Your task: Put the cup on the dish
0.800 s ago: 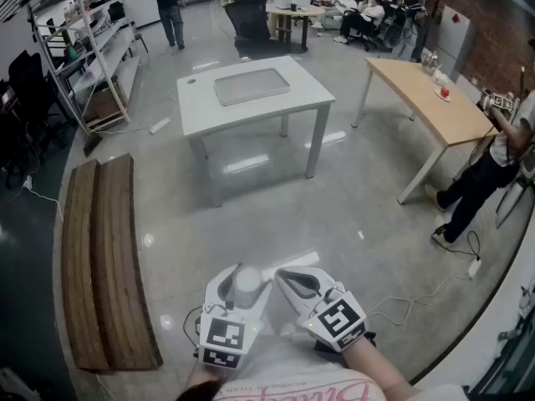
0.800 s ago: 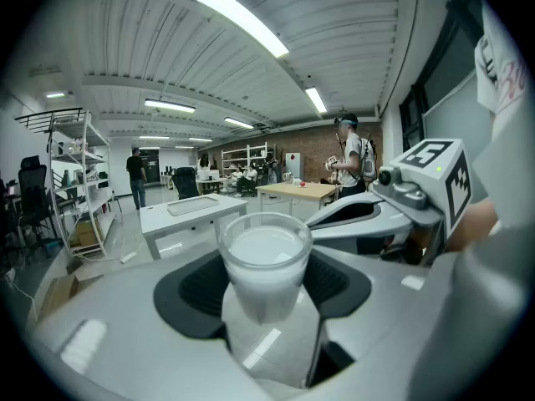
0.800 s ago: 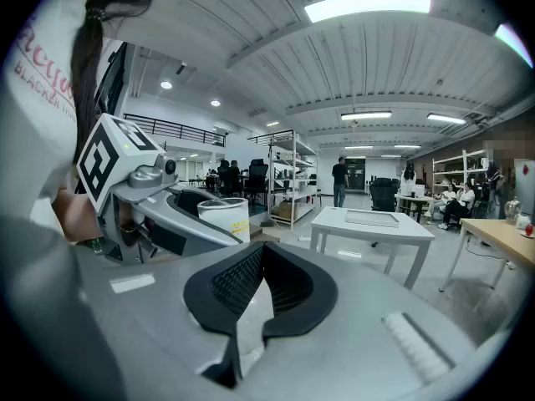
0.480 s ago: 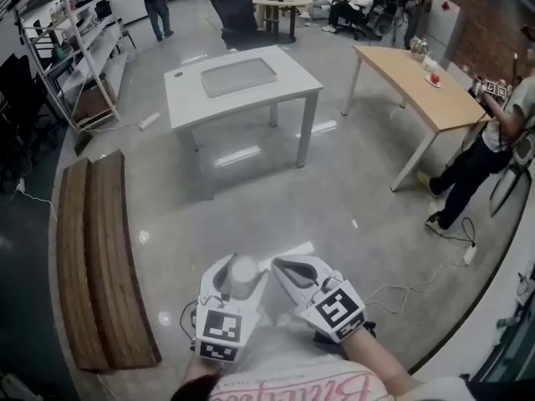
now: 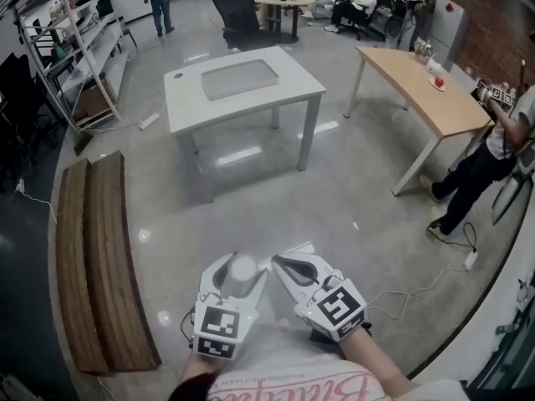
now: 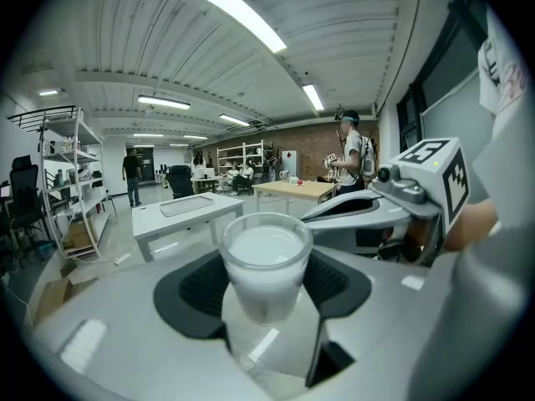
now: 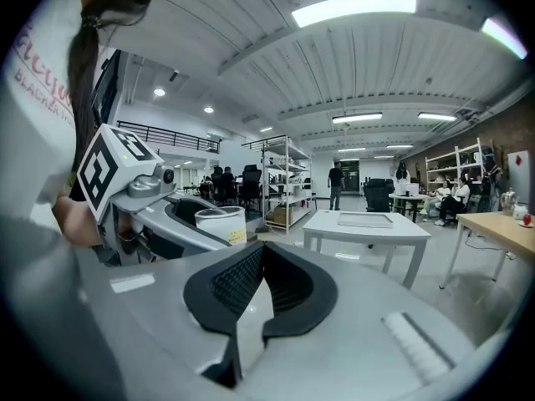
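A frosted white cup (image 5: 242,272) stands upright between the jaws of my left gripper (image 5: 240,279), held low in front of the person's body. The left gripper view shows the cup (image 6: 264,261) with the black pads (image 6: 194,291) pressed against both its sides. My right gripper (image 5: 289,268) is just to the cup's right, shut with nothing in it; in the right gripper view its pads (image 7: 288,289) meet. A flat grey dish (image 5: 241,79) lies on the white table (image 5: 284,98), far ahead across the floor.
Two wooden benches (image 5: 104,257) lie on the floor at the left. Metal shelving (image 5: 71,40) stands behind them. A wooden table (image 5: 426,90) and a standing person (image 5: 493,153) are at the right. Cables (image 5: 418,286) trail on the floor at the lower right.
The head view has shifted a little, with the white table now slightly lower and to the left in the picture. Both grippers keep their pose, the cup still in the left one.
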